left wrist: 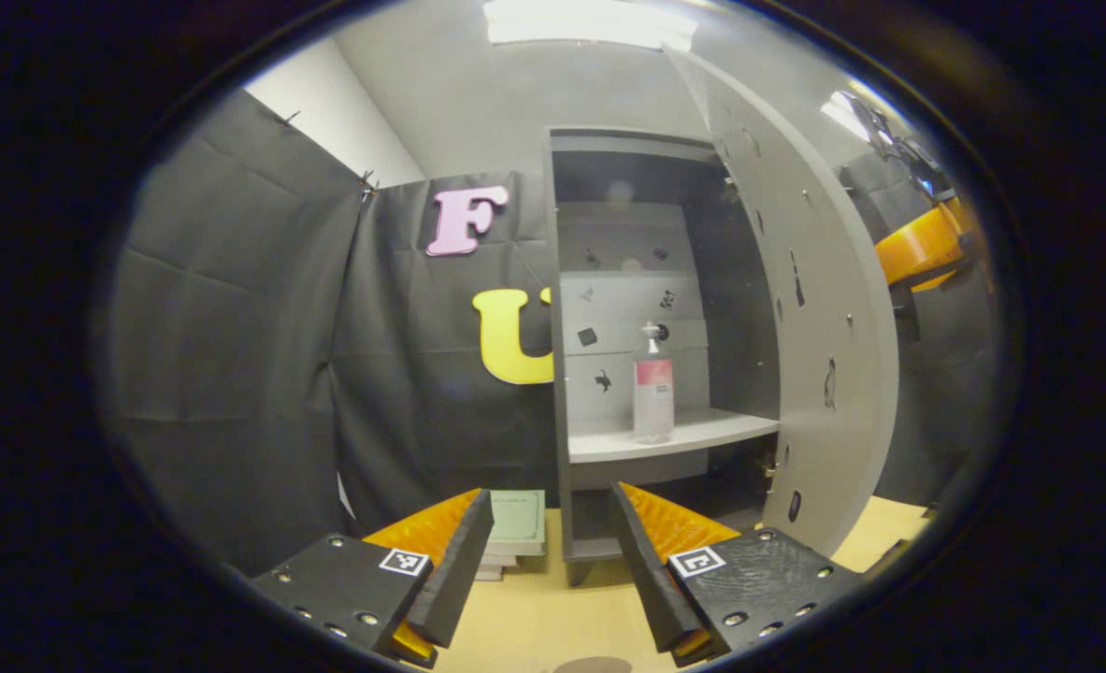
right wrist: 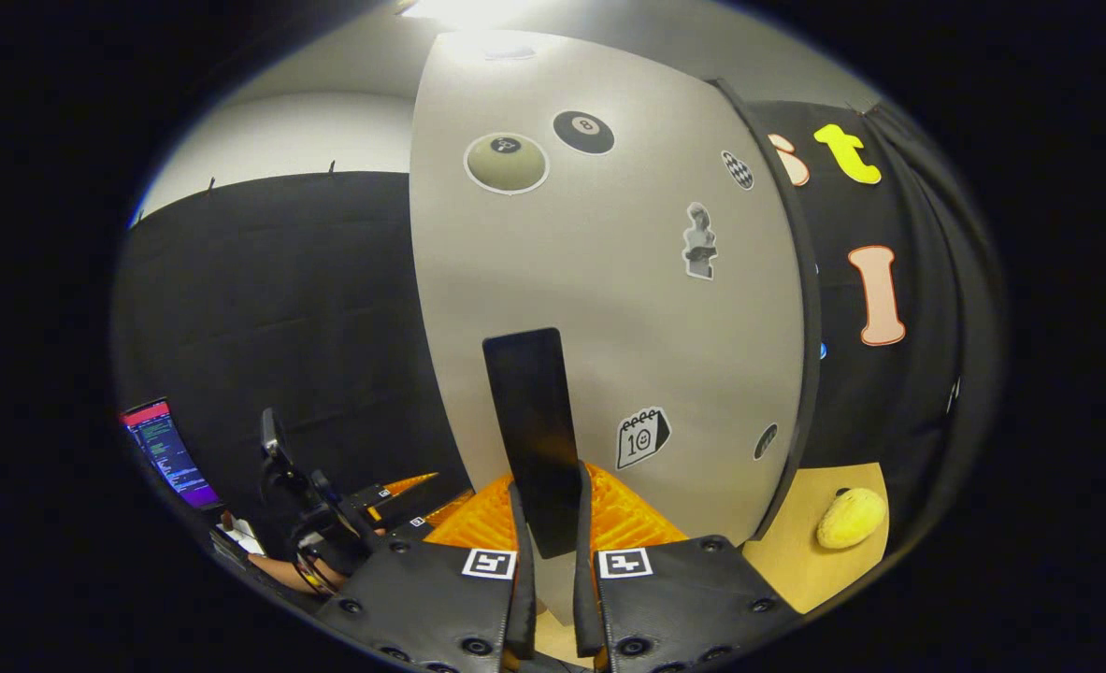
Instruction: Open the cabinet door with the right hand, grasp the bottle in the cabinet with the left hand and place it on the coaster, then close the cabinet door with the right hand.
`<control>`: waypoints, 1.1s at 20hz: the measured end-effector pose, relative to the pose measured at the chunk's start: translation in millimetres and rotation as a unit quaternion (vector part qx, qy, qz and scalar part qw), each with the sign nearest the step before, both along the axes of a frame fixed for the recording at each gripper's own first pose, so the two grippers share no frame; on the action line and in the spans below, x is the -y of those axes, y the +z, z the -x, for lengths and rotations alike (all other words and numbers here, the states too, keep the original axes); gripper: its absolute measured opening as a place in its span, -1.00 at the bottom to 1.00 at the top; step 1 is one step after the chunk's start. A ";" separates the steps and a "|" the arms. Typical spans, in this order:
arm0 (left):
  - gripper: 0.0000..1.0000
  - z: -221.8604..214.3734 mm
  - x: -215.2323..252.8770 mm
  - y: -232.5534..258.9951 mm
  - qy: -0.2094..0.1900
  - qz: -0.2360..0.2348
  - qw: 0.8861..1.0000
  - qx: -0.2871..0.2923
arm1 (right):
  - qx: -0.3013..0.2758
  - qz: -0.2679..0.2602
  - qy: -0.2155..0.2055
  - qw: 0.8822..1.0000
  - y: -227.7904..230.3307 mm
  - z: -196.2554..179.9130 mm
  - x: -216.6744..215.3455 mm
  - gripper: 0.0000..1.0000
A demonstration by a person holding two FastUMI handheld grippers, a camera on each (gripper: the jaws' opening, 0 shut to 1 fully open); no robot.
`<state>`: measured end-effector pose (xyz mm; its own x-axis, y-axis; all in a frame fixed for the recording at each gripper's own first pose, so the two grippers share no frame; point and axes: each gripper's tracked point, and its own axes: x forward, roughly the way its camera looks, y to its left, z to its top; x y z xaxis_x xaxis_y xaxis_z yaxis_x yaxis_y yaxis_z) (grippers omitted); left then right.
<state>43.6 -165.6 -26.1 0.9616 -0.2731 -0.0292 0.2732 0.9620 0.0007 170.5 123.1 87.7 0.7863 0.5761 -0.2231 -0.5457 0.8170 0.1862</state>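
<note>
Jaws of the right gripper (right wrist: 549,551) are clamped on the black door handle (right wrist: 532,430), both fingers pressing its sides, and the cabinet door (right wrist: 609,308) stands swung well out from the cabinet (left wrist: 560,374). Jaws of the left gripper (left wrist: 553,561) are spread wide with nothing between them, aimed at the opening from well back. The bottle (left wrist: 653,393) stands upright on the middle shelf (left wrist: 674,435), near its front edge and apart from the cabinet walls. The step in hand appears to be the reach for the bottle while the door is held open. Keep the right grip firm and the door steady so that it does not drift into the left gripper's path. Advance the left gripper straight in, level with the bottle's body below the pump top, centre the bottle between the fingers, then close. Lift clear of the shelf before withdrawing. Left gripper view gives the cabinet interior, the bottle, the door's inner face, a green book stack (left wrist: 518,523) on the yellow counter (left wrist: 553,617) and part of the orange right gripper past the door edge. Right gripper view gives the handle grip, the stickered outer face, a monitor (right wrist: 167,453) and a yellow soft object (right wrist: 852,517) on the counter. No coaster can be identified with certainty.
</note>
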 end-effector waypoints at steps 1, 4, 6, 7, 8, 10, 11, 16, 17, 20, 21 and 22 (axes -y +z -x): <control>0.51 2.1 11.5 0.9 -0.004 0.002 1.000 0.000 | 0.000 0.000 0.002 1.000 0.0 1.2 1.6 -0.64; 0.55 4.8 39.5 2.7 -0.012 0.007 1.000 -0.004 | -0.004 -0.010 0.003 1.000 -0.3 -0.2 6.6 -0.71; 0.51 4.3 55.4 -0.1 -0.016 0.010 1.000 -0.008 | 0.000 -0.011 0.000 1.000 -0.3 -1.8 8.5 -0.71; 0.51 4.5 63.6 -0.9 -0.019 0.010 1.000 -0.010 | 0.002 -0.011 -0.003 1.000 0.3 -2.1 9.7 -0.64; 0.55 4.5 71.7 -1.5 -0.021 0.011 1.000 -0.011 | 0.003 -0.011 -0.007 1.000 0.8 -2.7 10.3 -0.72; 0.51 3.6 87.4 -1.6 -0.025 0.012 1.000 -0.012 | 0.003 -0.012 -0.013 1.000 0.8 -3.7 10.3 -0.65; 0.51 2.8 94.4 -3.4 -0.026 0.012 0.999 -0.014 | 0.003 -0.012 -0.017 1.000 0.2 -3.3 13.7 -0.65; 0.51 2.9 128.0 -6.0 -0.032 0.016 0.999 -0.019 | 0.014 0.002 -0.047 0.999 1.2 -4.1 31.5 -0.65; 0.51 3.6 133.4 -7.1 -0.032 0.017 0.999 -0.020 | 0.018 0.007 -0.055 0.998 3.1 -2.9 38.4 -0.66; 0.51 5.1 146.9 -5.1 -0.034 0.015 0.999 -0.017 | 0.021 0.004 -0.080 0.997 2.4 -5.0 53.0 -0.74; 0.51 5.5 150.8 -4.4 -0.035 0.014 0.999 -0.017 | 0.020 -0.005 -0.082 0.996 3.0 -6.8 54.6 -0.74; 0.51 5.9 154.0 -3.8 -0.036 0.011 0.999 -0.017 | 0.016 -0.018 -0.078 0.997 2.1 -7.3 52.1 -0.67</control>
